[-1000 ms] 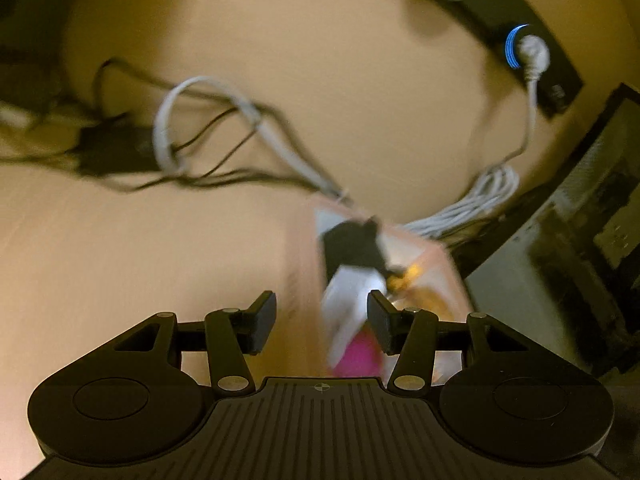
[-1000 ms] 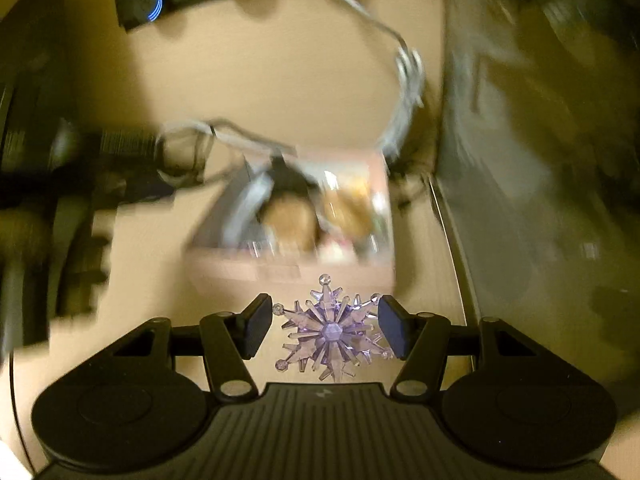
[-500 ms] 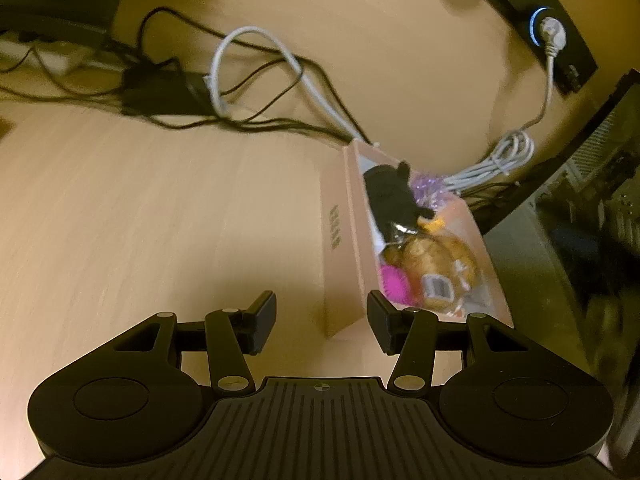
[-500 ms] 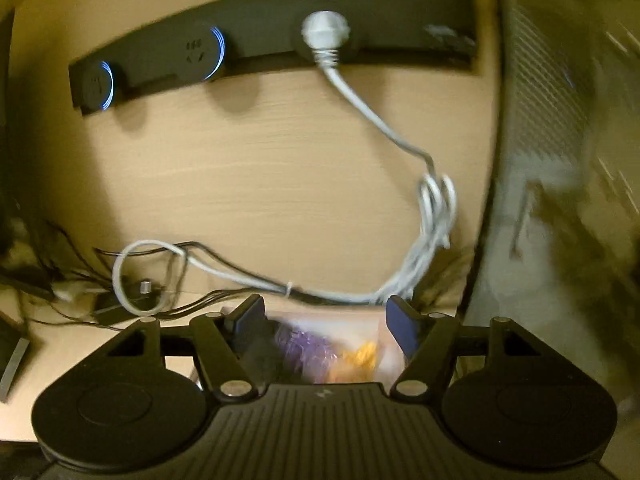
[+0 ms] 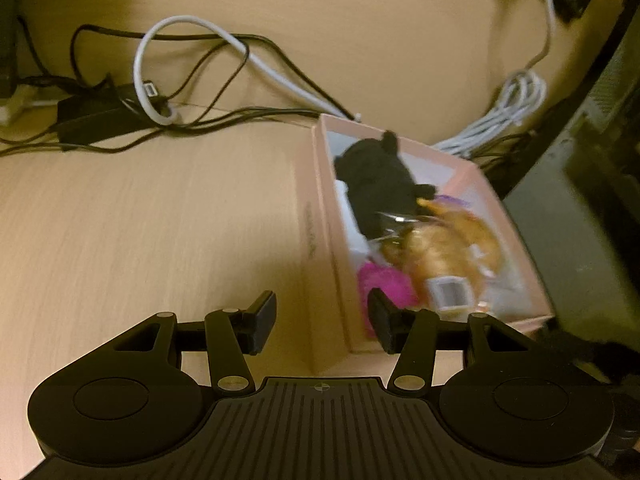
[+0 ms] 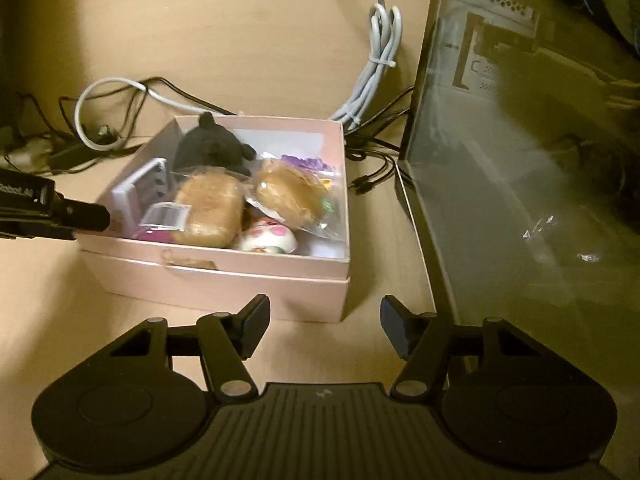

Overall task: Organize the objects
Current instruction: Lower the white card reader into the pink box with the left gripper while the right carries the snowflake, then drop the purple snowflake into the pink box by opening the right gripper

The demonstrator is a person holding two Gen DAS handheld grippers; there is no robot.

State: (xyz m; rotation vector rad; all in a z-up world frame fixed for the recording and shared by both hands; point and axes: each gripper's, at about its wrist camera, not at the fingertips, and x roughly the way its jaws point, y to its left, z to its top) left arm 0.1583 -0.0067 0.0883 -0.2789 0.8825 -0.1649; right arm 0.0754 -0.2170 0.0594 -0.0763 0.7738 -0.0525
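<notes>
A pink box (image 6: 256,270) sits on the wooden desk, also in the left wrist view (image 5: 320,236). It holds a black plush (image 6: 214,148), two brown wrapped buns (image 6: 210,210), a purple snowflake (image 6: 306,162), a pink fuzzy ball (image 5: 382,284) and a white round toy (image 6: 270,240). My right gripper (image 6: 324,330) is open and empty, just in front of the box's near right corner. My left gripper (image 5: 322,320) is open and empty, straddling the box's near left wall; it also shows in the right wrist view (image 6: 52,212) at the box's left side.
A glass-sided computer case (image 6: 520,152) stands right of the box. Tangled black and white cables (image 5: 192,76) and a black adapter (image 5: 96,114) lie behind. A bundled white cord (image 6: 372,72) hangs near the back wall. Bare desk lies to the left (image 5: 140,232).
My right gripper let the purple snowflake go into the box, swung up, then came back down in front of the box. My left gripper shifted closer to the box's left wall.
</notes>
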